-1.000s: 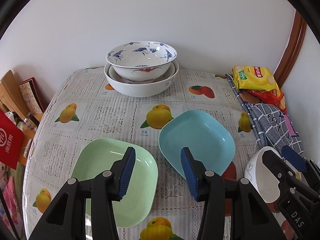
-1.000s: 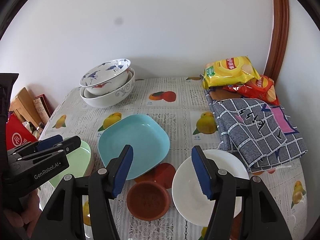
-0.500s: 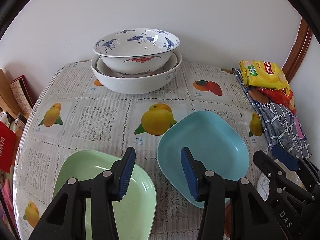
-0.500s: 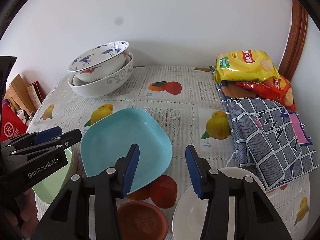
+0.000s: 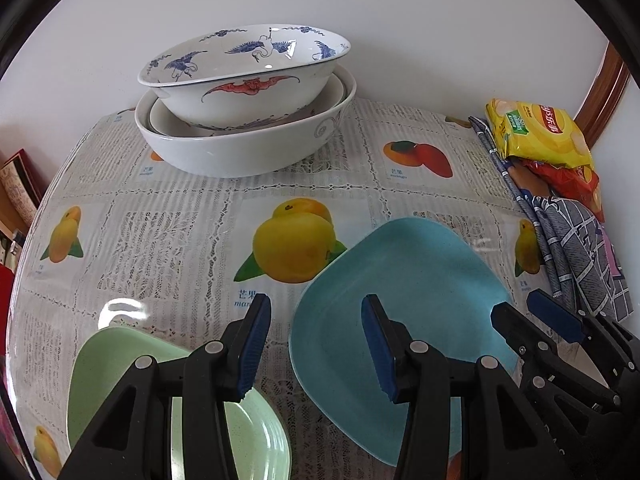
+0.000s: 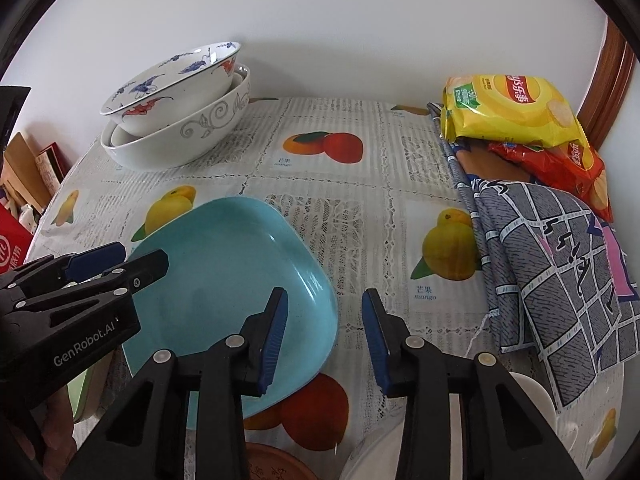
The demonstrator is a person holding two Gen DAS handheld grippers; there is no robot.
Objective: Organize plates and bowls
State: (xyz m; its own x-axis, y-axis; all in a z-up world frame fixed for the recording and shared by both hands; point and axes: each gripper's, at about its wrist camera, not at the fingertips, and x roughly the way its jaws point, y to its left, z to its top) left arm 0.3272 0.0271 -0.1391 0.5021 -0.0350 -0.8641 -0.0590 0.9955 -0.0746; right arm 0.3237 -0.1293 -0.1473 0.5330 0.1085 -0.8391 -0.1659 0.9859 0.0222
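A blue square plate [image 5: 404,292] lies mid-table; it also shows in the right wrist view [image 6: 224,276]. A green square plate [image 5: 116,376] lies at the near left. Nested white bowls [image 5: 244,96] with blue and red painting stand at the back left, also in the right wrist view [image 6: 176,108]. My left gripper [image 5: 314,344] is open and empty above the gap between the green and blue plates. My right gripper [image 6: 324,332] is open and empty over the blue plate's right edge. A brown saucer [image 6: 276,464] and a white plate [image 6: 536,400] lie under it.
A yellow chip bag [image 6: 508,112] and a red one [image 6: 560,164] lie at the back right on a checked grey cloth [image 6: 556,280]. The fruit-print tablecloth [image 6: 340,208] covers the table. Boxes and books [image 6: 24,184] stand beyond the left edge.
Both grippers have moved forward and lower over the table, toward the blue plate and the bowls. The white plate and brown saucer have slid to the bottom of the right view. Both stay open.
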